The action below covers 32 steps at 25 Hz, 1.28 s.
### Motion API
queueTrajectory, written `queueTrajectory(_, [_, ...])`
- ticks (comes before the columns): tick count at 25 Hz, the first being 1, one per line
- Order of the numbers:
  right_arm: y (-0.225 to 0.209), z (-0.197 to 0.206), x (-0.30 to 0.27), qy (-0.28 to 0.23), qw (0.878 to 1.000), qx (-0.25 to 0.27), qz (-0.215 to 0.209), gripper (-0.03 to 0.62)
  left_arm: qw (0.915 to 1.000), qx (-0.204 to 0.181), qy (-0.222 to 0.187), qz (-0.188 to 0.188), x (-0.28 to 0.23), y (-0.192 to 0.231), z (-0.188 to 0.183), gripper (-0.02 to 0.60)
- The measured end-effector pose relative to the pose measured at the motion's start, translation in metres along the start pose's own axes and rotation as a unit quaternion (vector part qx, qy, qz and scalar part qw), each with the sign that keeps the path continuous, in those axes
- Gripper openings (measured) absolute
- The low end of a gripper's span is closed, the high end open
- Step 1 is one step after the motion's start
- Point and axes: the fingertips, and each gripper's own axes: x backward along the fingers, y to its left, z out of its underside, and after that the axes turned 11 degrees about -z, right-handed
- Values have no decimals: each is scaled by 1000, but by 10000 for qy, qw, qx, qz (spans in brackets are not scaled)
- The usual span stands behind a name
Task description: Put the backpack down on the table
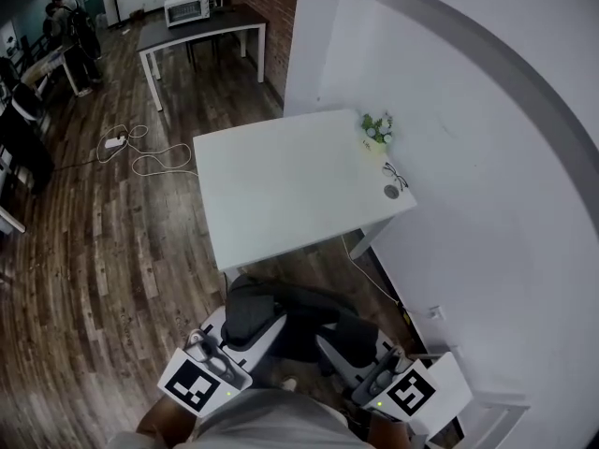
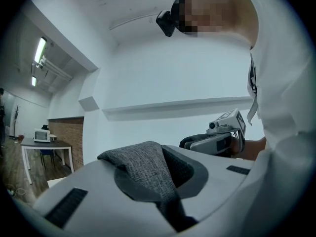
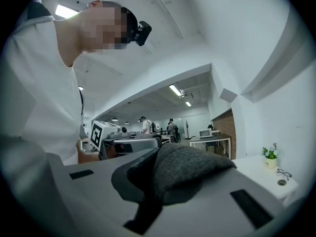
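Observation:
A dark grey backpack (image 1: 285, 314) hangs between my two grippers, just short of the near edge of the white table (image 1: 281, 190). My left gripper (image 1: 255, 329) is shut on a fold of its grey fabric (image 2: 145, 169), which fills the jaws in the left gripper view. At the bag's other side my right gripper (image 1: 329, 348) is shut on more of the grey fabric (image 3: 190, 169). Each gripper view shows the other gripper across the bag: the right gripper (image 2: 217, 139) and the left gripper (image 3: 123, 143). The bag's lower part is hidden below my arms.
On the table's far right corner stand a small potted plant (image 1: 376, 131), a pair of glasses (image 1: 396, 176) and a small round object (image 1: 391, 192). A white wall (image 1: 487, 157) runs along the right. A cable (image 1: 140, 152) lies on the wooden floor at left.

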Motion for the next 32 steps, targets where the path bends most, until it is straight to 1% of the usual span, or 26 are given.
queueTrajectory(4, [-30, 0, -14, 97, 9999, -21, 16, 41, 9996, 18, 33, 270, -27, 26, 3, 41])
queueTrajectory(8, [-62, -4, -29, 68, 9999, -51, 149, 41, 9973, -204, 88, 694, -46, 47, 6, 41])
queueTrajectory(12, [-92, -5, -46, 133, 9997, 31, 197, 41, 9954, -383, 145, 863, -66, 71, 10, 41])
queueTrajectory(13, [-97, -4, -49, 166, 9996, 55, 203, 41, 9957, -356, 115, 843, -71, 77, 10, 41])
queueTrajectory(15, [-104, -4, -56, 179, 9995, 25, 274, 41, 9975, -130, -18, 689, -78, 88, 4, 41])
queueTrajectory(17, [-108, -9, -61, 59, 9994, -19, 334, 41, 9986, 31, -73, 531, -81, 96, -1, 41])
queueTrajectory(24, [-140, -12, -74, 88, 9994, -9, 325, 41, 9998, 72, 110, 178, -103, 118, 5, 41])
queueTrajectory(28, [-161, -24, -76, 54, 9996, 15, 279, 41, 9999, 85, 49, -105, -124, 128, -6, 41])
queueTrajectory(32, [-178, -39, -80, 13, 9994, 232, 258, 41, 9992, -48, -42, -396, -134, 134, -18, 41])
